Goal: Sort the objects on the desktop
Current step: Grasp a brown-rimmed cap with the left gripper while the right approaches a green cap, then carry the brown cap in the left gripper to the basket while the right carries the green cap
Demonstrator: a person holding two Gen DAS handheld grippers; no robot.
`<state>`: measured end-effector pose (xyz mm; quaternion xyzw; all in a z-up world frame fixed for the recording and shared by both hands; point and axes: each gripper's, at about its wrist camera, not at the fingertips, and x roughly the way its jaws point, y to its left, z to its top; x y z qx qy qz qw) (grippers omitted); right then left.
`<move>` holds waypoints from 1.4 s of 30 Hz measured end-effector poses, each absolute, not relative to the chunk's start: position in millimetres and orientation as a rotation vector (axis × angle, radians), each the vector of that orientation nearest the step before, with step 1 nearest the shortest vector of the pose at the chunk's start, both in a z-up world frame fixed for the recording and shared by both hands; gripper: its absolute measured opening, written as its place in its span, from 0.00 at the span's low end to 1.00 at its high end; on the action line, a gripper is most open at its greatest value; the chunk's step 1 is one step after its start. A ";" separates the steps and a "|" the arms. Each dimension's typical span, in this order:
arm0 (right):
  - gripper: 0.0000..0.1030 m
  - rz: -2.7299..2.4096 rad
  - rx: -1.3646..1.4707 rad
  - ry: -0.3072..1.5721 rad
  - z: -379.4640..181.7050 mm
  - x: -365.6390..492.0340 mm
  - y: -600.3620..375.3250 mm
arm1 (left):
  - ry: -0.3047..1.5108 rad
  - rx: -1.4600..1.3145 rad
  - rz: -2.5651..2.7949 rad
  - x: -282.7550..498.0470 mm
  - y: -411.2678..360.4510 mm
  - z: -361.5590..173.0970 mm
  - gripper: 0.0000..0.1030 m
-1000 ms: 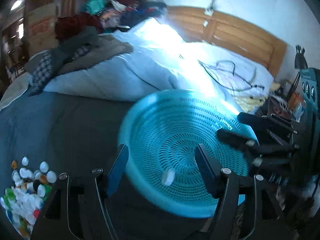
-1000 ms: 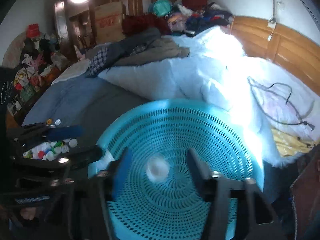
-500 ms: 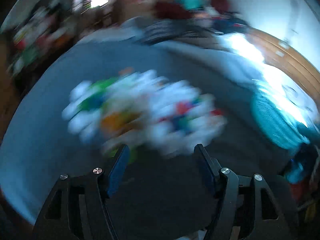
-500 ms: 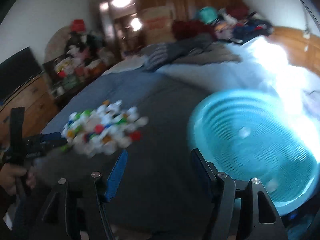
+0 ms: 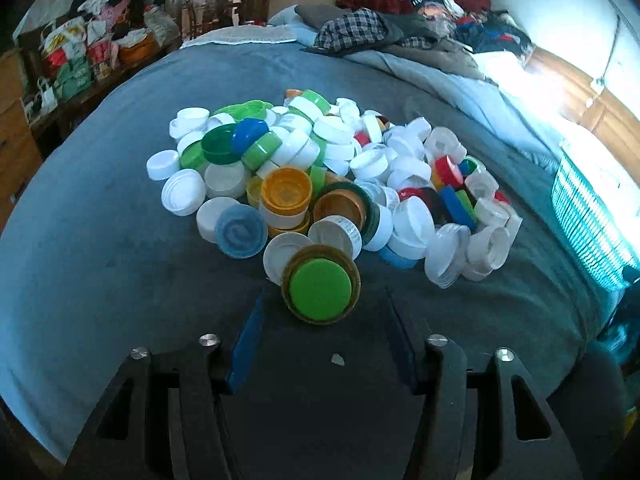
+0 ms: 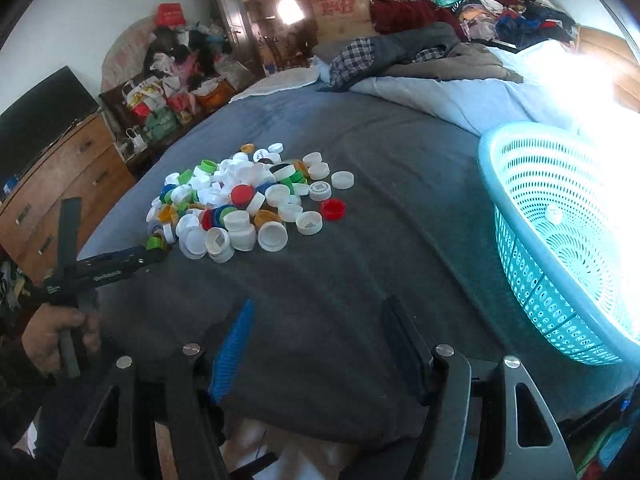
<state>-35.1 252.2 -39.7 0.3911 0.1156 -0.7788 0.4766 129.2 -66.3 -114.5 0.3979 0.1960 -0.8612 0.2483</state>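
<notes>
Grey bedding [image 5: 100, 264] is carrying the caps [image 5: 320, 176]; the left gripper [image 5: 320, 320], jaws narrowing but gripping nothing, is bracketing a green cap [image 5: 319, 290] at 12 o'clock for pickup; the right gripper [image 6: 316, 336] is hanging open, empty; the basket [image 6: 532, 264] is waiting at 2 o'clock.

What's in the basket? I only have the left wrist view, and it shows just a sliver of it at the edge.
Observer: One white cap lies in the basket; glare hides the basket's far side.
Operator: Where is the right gripper?
Observer: The right gripper is open and empty, over bare blanket between the pile and the basket.
Operator: Any loose caps on that side?
Observer: A red cap lies just off the pile, toward the basket.
</notes>
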 end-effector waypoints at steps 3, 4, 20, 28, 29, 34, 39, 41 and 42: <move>0.68 -1.896 0.963 0.283 -41.6 -34.6 248.0 | 0.496 1.100 -2.371 128.1 -62.5 -107.7 0.32; 0.68 -1.891 0.967 0.281 -41.9 -34.7 246.3 | 0.487 1.103 -2.379 126.6 -61.0 -101.6 0.32; 0.66 -1.783 0.945 0.292 -49.3 -10.5 203.4 | 0.244 1.205 -2.335 113.4 -63.9 -91.8 0.32; 0.53 -1.590 0.941 0.336 -77.4 32.7 144.7 | 0.399 1.076 -2.341 145.2 -69.6 -72.5 0.32; 0.53 -1.575 0.945 0.333 -80.2 35.7 134.9 | 0.415 1.065 -2.343 148.9 -70.1 -69.9 0.32; 0.53 -1.556 1.006 0.332 -101.1 40.0 86.5 | 0.445 1.056 -2.345 163.4 -73.0 -68.1 0.32; 0.52 -1.617 1.035 0.369 -112.6 36.4 66.2 | 0.480 1.056 -2.348 170.1 -74.8 -73.1 0.32; 0.48 -1.631 1.033 0.384 -114.0 35.2 62.5 | 0.488 1.054 -2.356 170.2 -73.8 -73.8 0.32; 0.44 -1.635 1.035 0.381 -114.2 33.5 62.2 | 0.489 1.053 -2.360 170.0 -73.0 -73.7 0.32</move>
